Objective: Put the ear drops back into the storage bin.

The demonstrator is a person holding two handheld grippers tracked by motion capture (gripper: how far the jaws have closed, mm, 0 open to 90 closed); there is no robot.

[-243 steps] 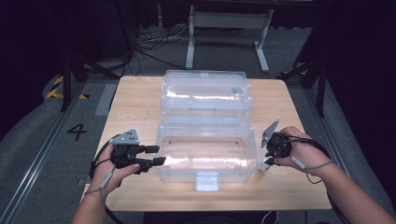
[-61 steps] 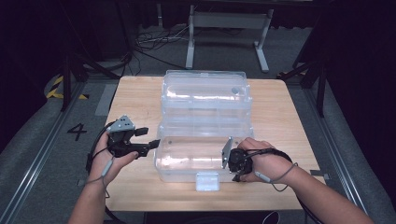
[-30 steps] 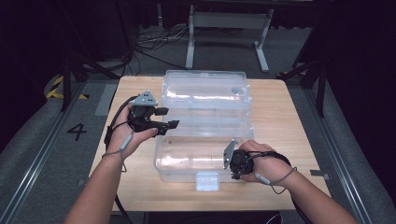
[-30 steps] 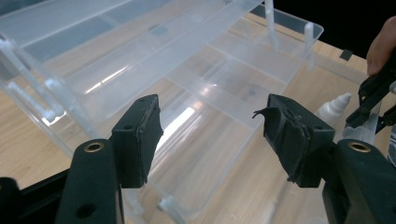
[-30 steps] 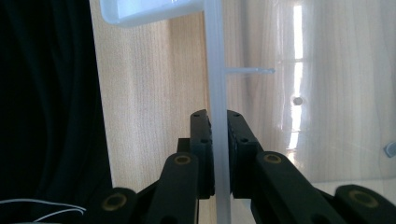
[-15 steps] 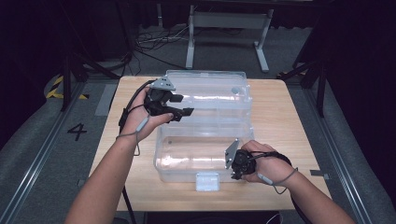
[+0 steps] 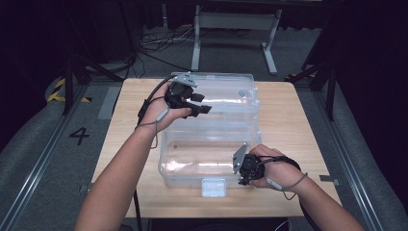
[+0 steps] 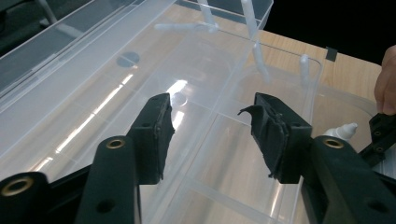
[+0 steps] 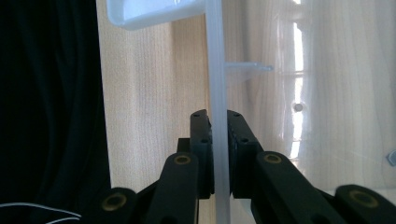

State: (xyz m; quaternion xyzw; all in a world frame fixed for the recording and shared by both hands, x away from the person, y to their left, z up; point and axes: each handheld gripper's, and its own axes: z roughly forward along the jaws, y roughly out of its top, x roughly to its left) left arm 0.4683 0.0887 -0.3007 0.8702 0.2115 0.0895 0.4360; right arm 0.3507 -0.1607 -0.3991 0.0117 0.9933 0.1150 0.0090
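A clear plastic box lies open on the wooden table (image 7: 298,120), its near half (image 7: 202,159) and far half (image 7: 226,96) joined in the middle. My left gripper (image 7: 201,102) hovers over the far half's left part. Its jaws (image 8: 210,112) stand open and have just been closing, with nothing between them and only clear plastic beneath. My right gripper (image 7: 243,174) is at the near half's front right and is shut on the box's thin rim (image 9: 215,56), which runs up between the pads (image 9: 218,116).
A white latch tab (image 7: 214,186) sticks out at the box's front edge. Bare table lies left and right of the box. Behind the table stand a metal frame (image 7: 235,21) and floor cables (image 7: 154,45). A painted "4" (image 7: 79,134) marks the floor at left.
My left gripper has moved from the box's left side away and rightward to above the far half, and its jaws have narrowed. The right gripper keeps its hold on the front rim.
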